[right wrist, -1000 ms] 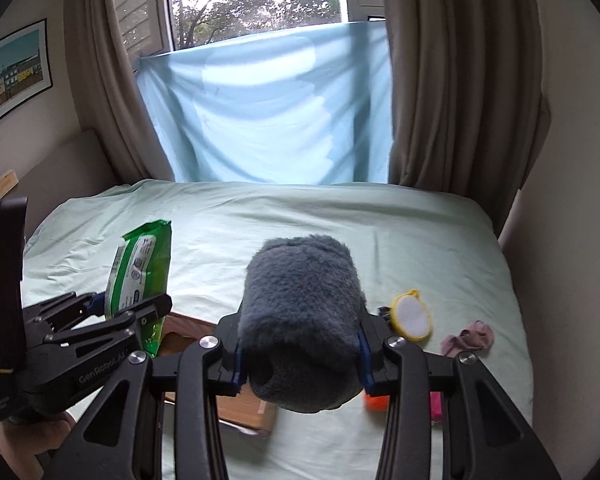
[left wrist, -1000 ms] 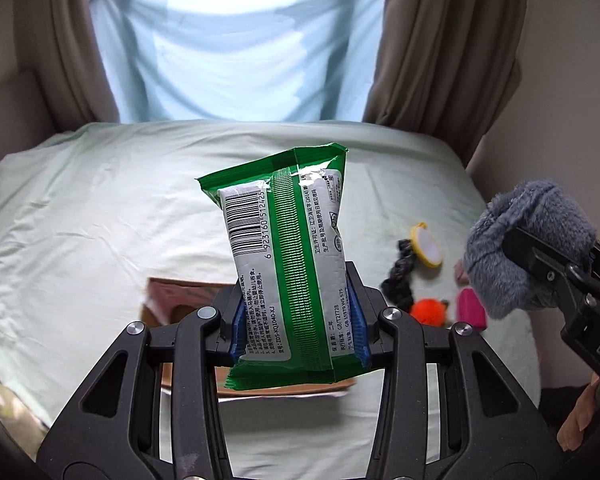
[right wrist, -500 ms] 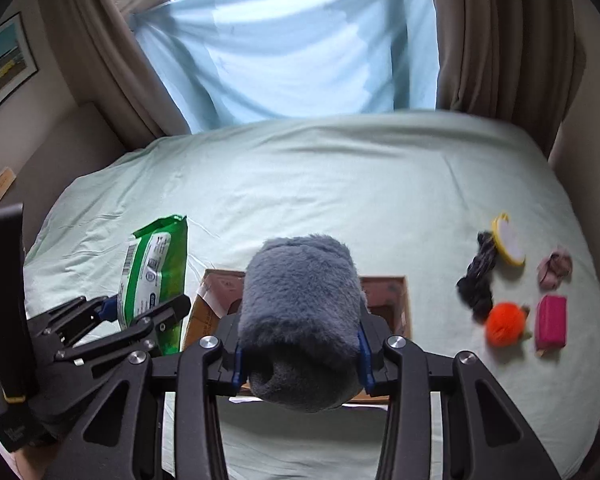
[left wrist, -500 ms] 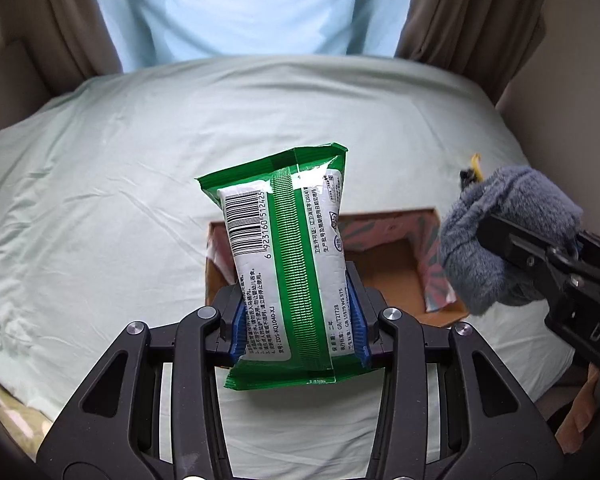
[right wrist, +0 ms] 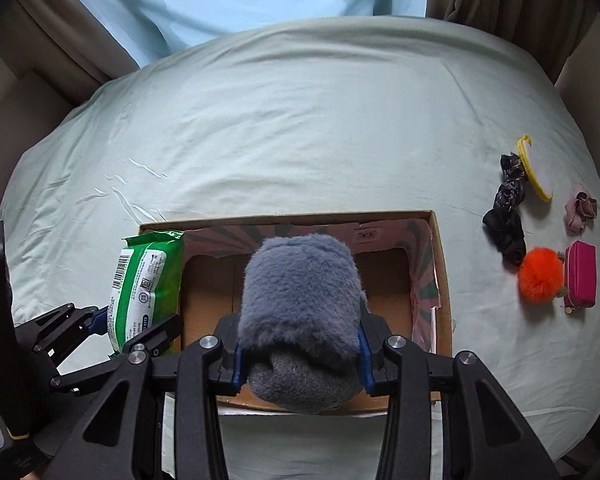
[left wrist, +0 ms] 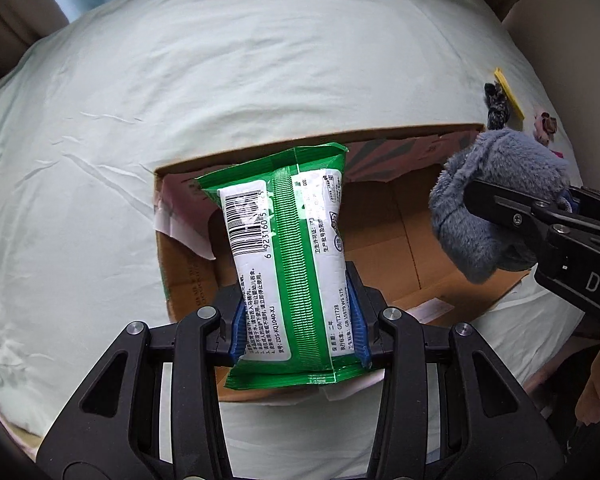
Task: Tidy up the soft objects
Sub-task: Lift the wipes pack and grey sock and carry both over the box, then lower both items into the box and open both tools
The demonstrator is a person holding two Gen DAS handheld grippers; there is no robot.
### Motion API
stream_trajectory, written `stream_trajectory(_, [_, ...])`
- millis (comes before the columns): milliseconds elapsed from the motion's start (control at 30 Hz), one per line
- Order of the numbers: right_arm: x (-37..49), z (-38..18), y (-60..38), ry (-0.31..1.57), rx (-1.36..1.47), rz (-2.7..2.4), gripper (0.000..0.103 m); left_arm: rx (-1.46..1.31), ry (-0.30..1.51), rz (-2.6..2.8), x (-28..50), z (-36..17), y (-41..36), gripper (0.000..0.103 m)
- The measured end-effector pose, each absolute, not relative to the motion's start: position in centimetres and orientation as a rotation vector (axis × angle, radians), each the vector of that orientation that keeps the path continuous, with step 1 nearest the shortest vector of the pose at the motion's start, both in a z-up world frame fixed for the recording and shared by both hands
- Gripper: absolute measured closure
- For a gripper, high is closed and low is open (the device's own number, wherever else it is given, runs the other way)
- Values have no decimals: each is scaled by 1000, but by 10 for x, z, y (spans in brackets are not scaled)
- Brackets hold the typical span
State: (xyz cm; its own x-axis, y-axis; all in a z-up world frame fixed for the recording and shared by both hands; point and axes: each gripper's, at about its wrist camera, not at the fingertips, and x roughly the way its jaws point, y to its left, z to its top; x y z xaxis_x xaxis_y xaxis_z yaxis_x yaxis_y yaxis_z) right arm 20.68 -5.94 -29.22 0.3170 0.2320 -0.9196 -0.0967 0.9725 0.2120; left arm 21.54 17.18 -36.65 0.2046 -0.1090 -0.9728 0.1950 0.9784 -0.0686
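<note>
My left gripper [left wrist: 298,330] is shut on a green and white wipes pack [left wrist: 288,264], held upright above the left part of an open cardboard box [left wrist: 420,240] on the bed. The pack also shows in the right wrist view [right wrist: 144,284]. My right gripper [right wrist: 300,356] is shut on a grey fluffy slipper [right wrist: 300,300], held above the middle of the box [right wrist: 436,264]. The slipper also shows in the left wrist view [left wrist: 496,208], over the box's right side. The box floor looks bare.
On the pale green bedsheet [right wrist: 300,120], right of the box, lie a black scrunchie [right wrist: 506,216], a yellow comb [right wrist: 534,176], an orange pompom [right wrist: 540,274], a pink pouch [right wrist: 580,276] and a dusty pink fabric piece [right wrist: 580,208]. Curtains hang behind the bed.
Both grippers have tilted down and moved in over the box with their loads. The box now fills the view beneath them; both grips are unchanged.
</note>
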Motion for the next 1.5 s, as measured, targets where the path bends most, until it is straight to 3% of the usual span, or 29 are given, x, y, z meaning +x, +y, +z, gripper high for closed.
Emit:
stream_trajectory(300, [247,-360,-60,1453,147,181,64,102,1512,-228,241,-420,167,66])
stream_trajectory(567, [262,-385,-59,1520,158,168,61,125,1562,-241,247,-431,157,65])
stream_trajectory(600, [263,-388,-59,1531,162,172,57,140,1567,-250,246,-431,153,59])
stream_trajectory(633, [264,-390,-58,1540,167,174,49,147,1570,-258,245,-428,155,26])
stream_trajectory(667, [265,-391,-58,1546,175,176,38,142,1571,-269,244,-427,153,2])
stream_trajectory(700, [266,-392,-58,1544,182,172,29,128,1567,-287,242,-426,151,0])
stream_trajectory(733, [267,-392,-59,1541,190,167,8,122,1568,-295,242,-425,150,0])
stream_trajectory(767, [269,-393,-59,1539,206,168,0,125,1570,-294,240,-426,149,0])
stream_trajectory(1167, [261,-382,-56,1537,168,195,0,106,1539,-251,229,-419,159,0])
stream_trajectory(1500, [240,-340,-54,1467,157,204,0,76,1453,-221,207,-370,178,0])
